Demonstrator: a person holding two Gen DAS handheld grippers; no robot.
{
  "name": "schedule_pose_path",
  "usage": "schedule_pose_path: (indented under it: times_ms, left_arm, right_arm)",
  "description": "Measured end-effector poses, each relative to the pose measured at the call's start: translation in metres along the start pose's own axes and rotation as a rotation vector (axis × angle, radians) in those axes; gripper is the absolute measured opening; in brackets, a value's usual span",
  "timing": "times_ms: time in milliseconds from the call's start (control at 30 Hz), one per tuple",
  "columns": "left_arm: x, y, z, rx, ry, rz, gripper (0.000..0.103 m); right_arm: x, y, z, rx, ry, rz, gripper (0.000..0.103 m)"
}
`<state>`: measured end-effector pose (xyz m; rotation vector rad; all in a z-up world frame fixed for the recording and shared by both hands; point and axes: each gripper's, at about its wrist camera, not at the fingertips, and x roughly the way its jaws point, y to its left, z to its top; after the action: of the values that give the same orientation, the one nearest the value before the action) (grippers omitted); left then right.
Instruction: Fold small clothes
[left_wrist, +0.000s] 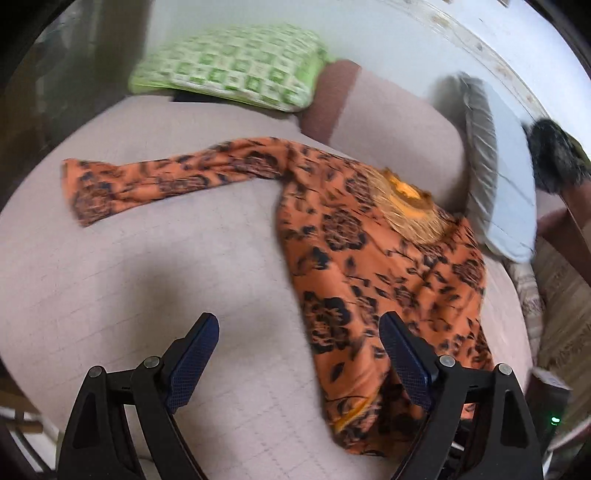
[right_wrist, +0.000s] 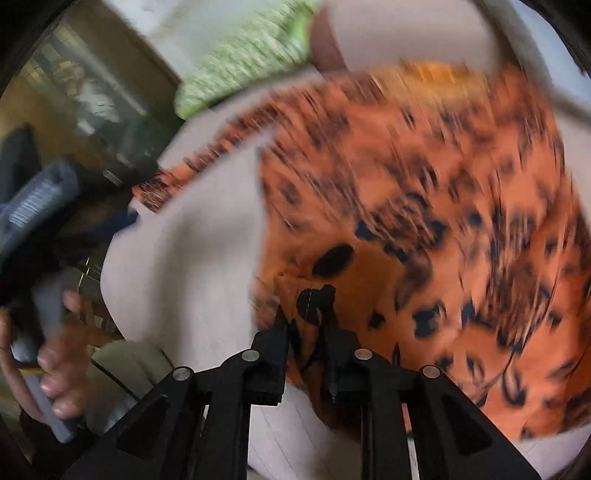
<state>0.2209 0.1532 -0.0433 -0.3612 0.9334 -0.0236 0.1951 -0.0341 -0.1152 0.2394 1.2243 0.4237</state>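
1. Behind the garment, from my left wrist camera, a green-and-white checked pillow rests at the far edge of the pale pinkish quilted bed cover, with a brown band of fabric just beside it.
2. To the right, a grey-and-pale-blue cushion leans near the garment's collar, and a dark furry object sits past it; blur hides what it is.
3. Nothing lies between my left tool and the cloth.
4. The orange long-sleeved top with black floral print lies spread on the bed cover, its body running toward the right and one sleeve stretched flat to the left.
5. Its neckline carries a tan fringe-like yoke with a brighter orange lining showing inside.
6. My left tool hovers low over the bed cover with its blue-padded fingers spread wide, holding nothing; the right finger overlaps the top's lower edge in view, though I cannot tell whether it touches.
7. My right wrist view is heavily smeared, but my right tool is clenched on a fold of the top's hem, the cloth bunched between its black fingers.
8. At that view's left edge, a person's hand grips a grey handle.
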Motion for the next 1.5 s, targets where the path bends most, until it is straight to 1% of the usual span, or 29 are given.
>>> schedule_pose_path:
  times_ms: [33, 100, 133, 167, 233, 333, 400, 500, 600, 633, 667, 700, 733, 800, 900, 967, 1000, 1067, 1133, 1167, 1200, 1267, 1300, 1333, 1367, 1400, 1433, 1467, 1500]
  left_arm:
    - [0.004, -0.006, 0.003, 0.01, 0.004, -0.005, 0.089]
    - [0.015, -0.023, 0.015, 0.029, 0.019, -0.059, 0.089]
    - [0.02, -0.033, 0.021, 0.044, 0.023, -0.09, 0.089]
    - [0.028, -0.05, 0.026, 0.074, 0.031, -0.113, 0.089]
    - [0.046, -0.068, 0.034, 0.109, 0.058, -0.138, 0.089]
    - [0.082, -0.089, 0.03, 0.15, 0.141, -0.234, 0.089]
    - [0.109, -0.094, 0.017, 0.205, 0.179, -0.196, 0.087]
    - [0.133, -0.09, -0.003, 0.272, 0.217, -0.087, 0.071]
    - [0.136, -0.074, -0.002, 0.203, 0.234, -0.104, 0.073]
    - [0.139, -0.066, 0.0, 0.191, 0.248, -0.067, 0.073]
    - [0.142, -0.061, 0.0, 0.192, 0.255, -0.016, 0.073]
    - [0.145, -0.053, 0.0, 0.196, 0.263, 0.071, 0.073]
    - [0.143, -0.044, 0.001, 0.188, 0.27, 0.138, 0.072]
    - [0.131, -0.024, 0.001, 0.142, 0.263, 0.182, 0.073]
    - [0.119, 0.006, 0.001, 0.06, 0.265, 0.213, 0.073]
    - [0.11, 0.023, 0.005, -0.011, 0.262, 0.239, 0.072]
    - [0.102, 0.029, 0.009, -0.057, 0.235, 0.199, 0.072]
    - [0.089, 0.02, 0.016, -0.072, 0.196, 0.114, 0.072]
    - [0.072, 0.002, 0.021, -0.044, 0.121, -0.021, 0.074]
    - [0.068, -0.007, 0.02, -0.018, 0.096, -0.048, 0.076]
    - [0.067, -0.018, 0.017, 0.023, 0.087, -0.065, 0.084]
    - [0.084, -0.035, 0.008, 0.094, 0.124, -0.129, 0.086]
    - [0.099, -0.043, 0.0, 0.118, 0.172, -0.167, 0.084]
    - [0.116, -0.048, -0.006, 0.134, 0.234, -0.17, 0.084]
    - [0.133, -0.052, -0.016, 0.167, 0.297, -0.127, 0.083]
    - [0.143, -0.05, -0.02, 0.195, 0.321, -0.072, 0.08]
    - [0.15, -0.048, -0.026, 0.223, 0.337, 0.011, 0.076]
    - [0.153, -0.04, -0.033, 0.242, 0.341, 0.09, 0.075]
    - [0.151, -0.035, -0.036, 0.247, 0.337, 0.101, 0.076]
  right_arm:
    - [-0.008, -0.012, -0.001, 0.034, -0.005, 0.032, 0.026]
    - [-0.036, -0.031, 0.0, 0.069, -0.059, 0.02, 0.074]
    - [-0.052, -0.038, 0.0, 0.08, -0.098, 0.006, 0.081]
    - [-0.067, -0.043, -0.004, 0.09, -0.137, -0.003, 0.082]
    - [-0.091, -0.063, 0.009, 0.112, -0.183, -0.053, 0.082]
    - [-0.119, -0.096, 0.038, 0.182, -0.267, -0.142, 0.081]
    - [-0.131, -0.114, 0.071, 0.217, -0.309, -0.155, 0.081]
    - [-0.105, -0.131, 0.14, 0.224, -0.293, -0.191, 0.077]
    - [-0.061, -0.145, 0.191, 0.215, -0.23, -0.238, 0.067]
    - [-0.044, -0.15, 0.206, 0.213, -0.208, -0.249, 0.063]
    - [-0.035, -0.156, 0.211, 0.218, -0.194, -0.275, 0.055]
    - [-0.021, -0.163, 0.215, 0.244, -0.168, -0.313, 0.053]
    - [-0.016, -0.168, 0.215, 0.267, -0.154, -0.309, 0.052]
    - [-0.01, -0.169, 0.207, 0.287, -0.149, -0.246, 0.052]
    - [-0.005, -0.152, 0.184, 0.247, -0.129, -0.221, 0.053]
    - [-0.002, -0.137, 0.17, 0.206, -0.108, -0.206, 0.06]
    - [0.001, -0.132, 0.169, 0.193, -0.097, -0.209, 0.062]
    - [0.002, -0.129, 0.17, 0.18, -0.088, -0.22, 0.062]
    - [0.0, -0.132, 0.179, 0.183, -0.1, -0.258, 0.062]
    - [-0.003, -0.137, 0.186, 0.196, -0.112, -0.275, 0.065]
    - [-0.009, -0.143, 0.194, 0.214, -0.13, -0.283, 0.071]
    - [-0.017, -0.156, 0.211, 0.244, -0.158, -0.312, 0.073]
    - [-0.018, -0.165, 0.221, 0.257, -0.164, -0.353, 0.073]
    - [-0.017, -0.171, 0.227, 0.263, -0.159, -0.38, 0.073]
    - [-0.014, -0.176, 0.232, 0.266, -0.15, -0.397, 0.073]
    - [-0.009, -0.183, 0.237, 0.274, -0.136, -0.412, 0.073]
    - [-0.002, -0.19, 0.24, 0.282, -0.113, -0.421, 0.073]
    - [0.004, -0.193, 0.242, 0.279, -0.093, -0.439, 0.07]
    - [0.008, -0.195, 0.244, 0.274, -0.083, -0.468, 0.07]
